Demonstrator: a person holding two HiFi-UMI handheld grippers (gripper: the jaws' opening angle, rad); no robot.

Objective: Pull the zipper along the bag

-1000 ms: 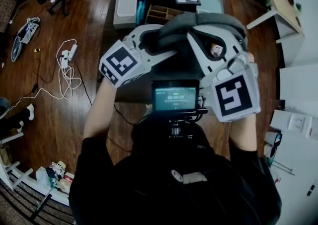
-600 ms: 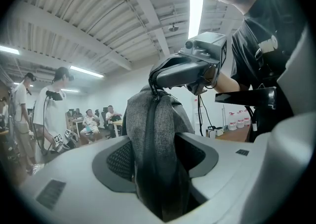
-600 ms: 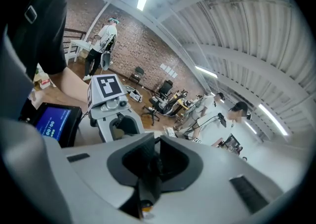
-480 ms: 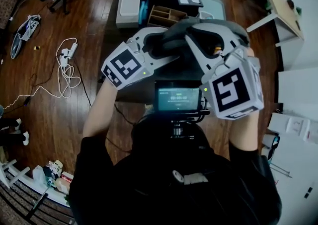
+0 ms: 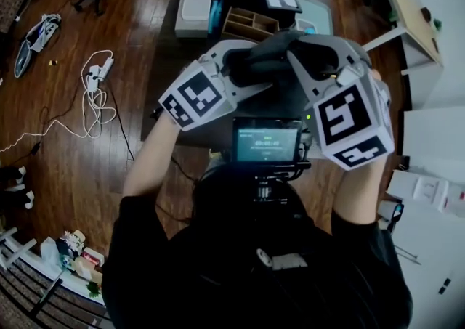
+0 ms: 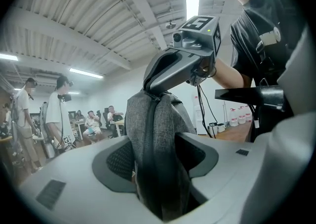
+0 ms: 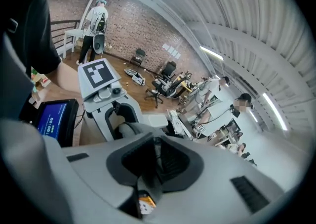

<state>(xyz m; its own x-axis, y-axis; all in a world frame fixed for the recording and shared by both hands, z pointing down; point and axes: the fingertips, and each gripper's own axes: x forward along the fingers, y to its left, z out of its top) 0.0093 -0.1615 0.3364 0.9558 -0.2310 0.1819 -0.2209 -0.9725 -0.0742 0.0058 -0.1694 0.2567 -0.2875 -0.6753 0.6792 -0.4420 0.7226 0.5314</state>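
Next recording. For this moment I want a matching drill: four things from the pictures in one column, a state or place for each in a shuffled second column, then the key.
Things
1. left claw
2. grey bag
3. small screen
4. wooden organizer

States or places
A. switched on, glowing
B. shut on fabric
C. on the far side, picture-right of the white box
D. pinched upright, its dark zipper facing the left gripper view

Pairs: 1-B, 2-D, 3-A, 4-C
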